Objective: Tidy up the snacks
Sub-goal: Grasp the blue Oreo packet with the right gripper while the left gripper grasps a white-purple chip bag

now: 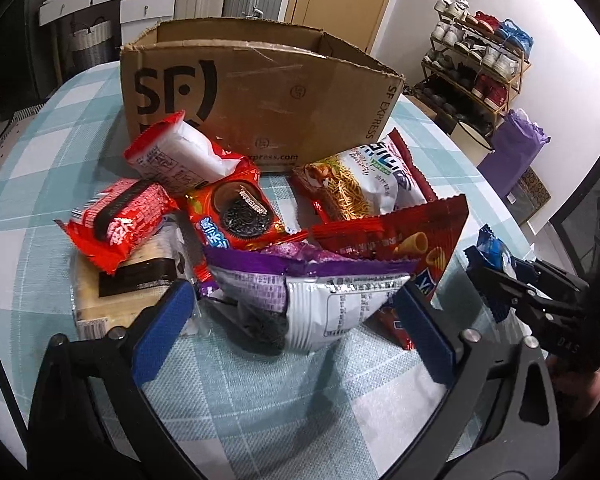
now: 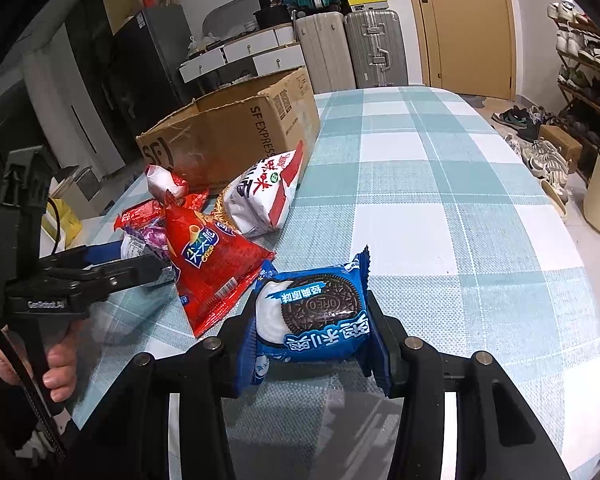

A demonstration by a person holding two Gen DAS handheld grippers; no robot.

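Right gripper [image 2: 312, 344] clenched on a blue Oreo pack [image 2: 316, 320], pads pressing its two sides, held just above the tabletop [image 2: 440, 208] toward its near edge. Left gripper [image 1: 296, 320] released, blue pads standing wide on either side of a purple bag [image 1: 300, 300], not yet pressing it. Purple bag at the near side of a heap of snacks, a red cone-snack bag [image 1: 400, 240] touching it, an orange Oreo pack [image 1: 236, 212] just behind. Beyond the heap, an open cardboard box [image 1: 260, 88] toward the tabletop's far edge. Likely light, puffy and crinkly, with a slippery foil skin; contents probably crushable. Best taken across the bag's middle with gentle pressure, or at a crimped seam.
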